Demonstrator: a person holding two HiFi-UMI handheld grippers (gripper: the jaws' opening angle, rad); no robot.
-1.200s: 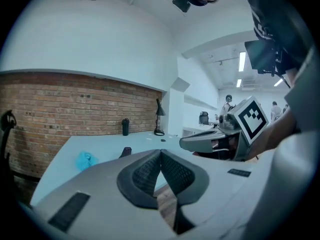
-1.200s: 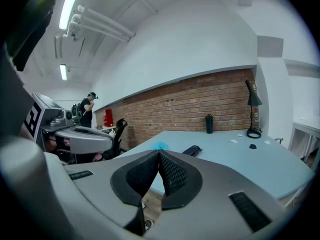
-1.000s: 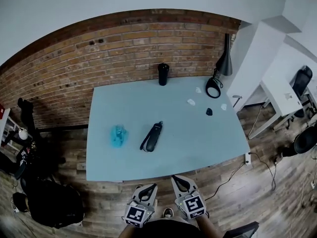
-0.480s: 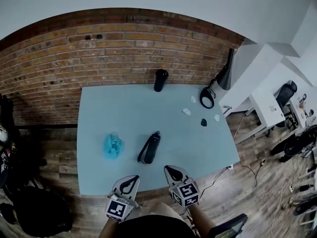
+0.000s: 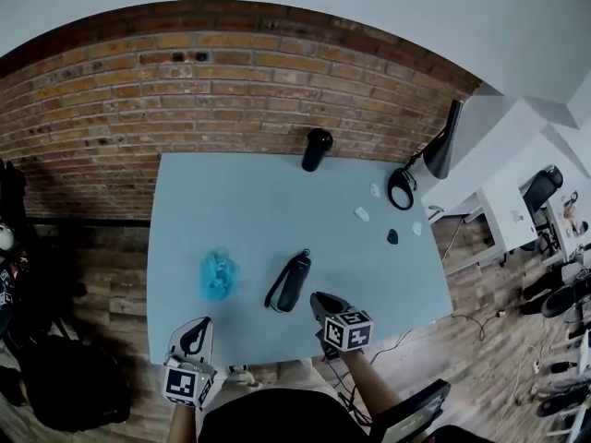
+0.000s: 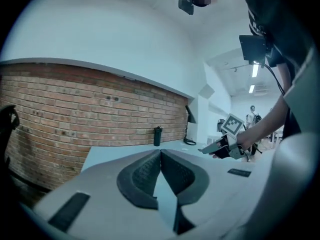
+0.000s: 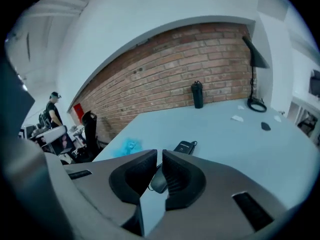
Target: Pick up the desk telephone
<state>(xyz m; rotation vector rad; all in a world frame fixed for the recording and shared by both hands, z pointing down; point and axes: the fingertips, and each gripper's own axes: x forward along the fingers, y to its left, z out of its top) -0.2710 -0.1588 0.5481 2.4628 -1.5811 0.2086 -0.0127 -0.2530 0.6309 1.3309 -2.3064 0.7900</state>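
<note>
Two claws hover over the near edge of the table (image 5: 259,192), and neither holds anything. The left claw (image 5: 198,327) is pressed together. It sits by the table's near left corner, well apart from the desk telephone (image 5: 289,282). The right claw (image 5: 319,299) has its jaws all but together, with only a thin slit between them, and points at the telephone's near end from close by. The black telephone lies flat mid-table, its cord looped alongside, with a crumpled blue thing (image 5: 220,275) to its left. A dark bottle (image 5: 317,149) stands at the far edge by the brick wall (image 5: 231,90).
</note>
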